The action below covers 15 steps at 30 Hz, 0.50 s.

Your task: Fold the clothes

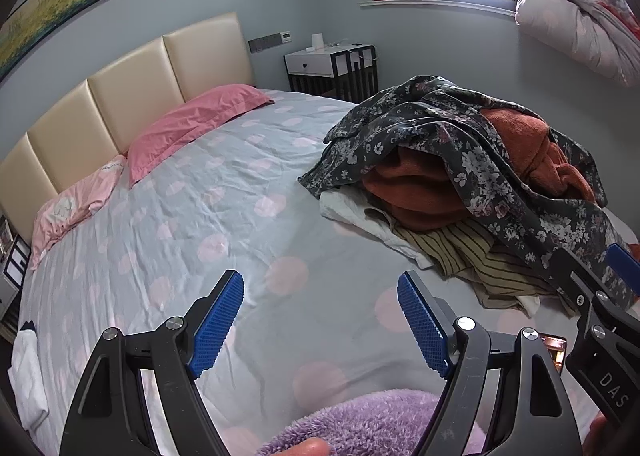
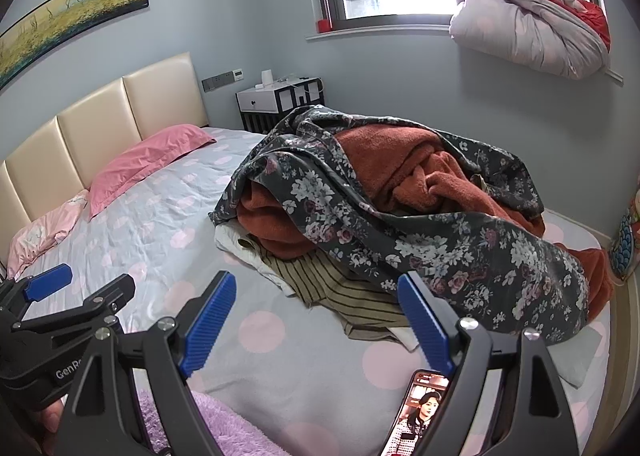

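Dark floral cloth (image 2: 420,232) lay draped over the top of the pile (image 2: 384,216), which sat on the far right part of the bed (image 2: 168,216), well away from the pink pillows (image 2: 148,160) at the headboard. Under the floral piece showed a rust-coloured fleece (image 2: 404,168), and at the pile's near foot a striped garment (image 2: 348,296) and a white one (image 2: 240,246) poked out flat on the sheet. Both grippers hung over the near edge of the bed with nothing between their blue pads: the left gripper (image 1: 320,324) stood wide apart over bare sheet, and the right gripper (image 2: 316,324) stood equally wide, its far finger already overlapping the hem of the floral cloth in its own view. From the left gripper the pile lay ahead and off to the right; from the right gripper it lay almost straight ahead and near. So the right hand looked the nearer, and probably the one to take the first garment, with the left crossing rightward to help. The floral piece ran long from the far left of the pile down toward the near right, so a pinch at its near hem would likely drag it along that line. A phone (image 2: 416,416) lay lit on the sheet just under the right gripper, and a purple fleece (image 1: 360,424) sat at the near edge, neither in the way of a forward reach.
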{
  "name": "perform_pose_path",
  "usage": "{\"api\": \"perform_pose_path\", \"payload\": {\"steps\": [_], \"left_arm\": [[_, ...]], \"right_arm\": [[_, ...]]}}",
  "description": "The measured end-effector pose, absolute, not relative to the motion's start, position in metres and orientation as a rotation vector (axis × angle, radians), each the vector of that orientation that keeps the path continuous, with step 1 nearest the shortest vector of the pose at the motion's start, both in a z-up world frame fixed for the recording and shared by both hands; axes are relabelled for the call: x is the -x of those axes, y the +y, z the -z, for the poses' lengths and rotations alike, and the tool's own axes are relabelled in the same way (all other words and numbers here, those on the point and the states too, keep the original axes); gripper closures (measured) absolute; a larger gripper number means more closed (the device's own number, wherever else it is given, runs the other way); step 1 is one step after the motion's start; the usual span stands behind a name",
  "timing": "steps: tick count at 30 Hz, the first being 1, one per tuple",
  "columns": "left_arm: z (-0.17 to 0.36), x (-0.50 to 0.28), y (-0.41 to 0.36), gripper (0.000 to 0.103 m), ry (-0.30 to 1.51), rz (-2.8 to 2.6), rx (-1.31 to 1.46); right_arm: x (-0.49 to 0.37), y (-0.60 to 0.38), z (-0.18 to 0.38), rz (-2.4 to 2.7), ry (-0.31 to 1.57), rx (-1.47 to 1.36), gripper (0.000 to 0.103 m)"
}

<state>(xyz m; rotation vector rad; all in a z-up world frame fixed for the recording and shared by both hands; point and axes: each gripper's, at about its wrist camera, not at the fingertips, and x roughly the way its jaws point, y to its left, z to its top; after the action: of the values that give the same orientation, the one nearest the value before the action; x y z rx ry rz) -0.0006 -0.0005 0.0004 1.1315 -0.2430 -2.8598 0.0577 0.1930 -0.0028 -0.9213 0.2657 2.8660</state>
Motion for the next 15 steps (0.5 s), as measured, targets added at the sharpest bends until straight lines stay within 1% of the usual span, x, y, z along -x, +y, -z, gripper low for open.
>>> {"api": "perform_pose_path", "payload": {"steps": [7, 15], "left_arm": [[-0.003, -0.001, -0.011, 0.022, -0.116, 2.885, -1.154], [-0.006, -0.005, -0.009, 0.022, -0.154, 2.882, -1.12]], "right_arm": [[-0.058, 0.195, 0.001, -2.886, 0.275, 0.918, 0.02], [-0.054, 0.185, -0.003, -2.901, 0.247, 0.932, 0.02]]}}
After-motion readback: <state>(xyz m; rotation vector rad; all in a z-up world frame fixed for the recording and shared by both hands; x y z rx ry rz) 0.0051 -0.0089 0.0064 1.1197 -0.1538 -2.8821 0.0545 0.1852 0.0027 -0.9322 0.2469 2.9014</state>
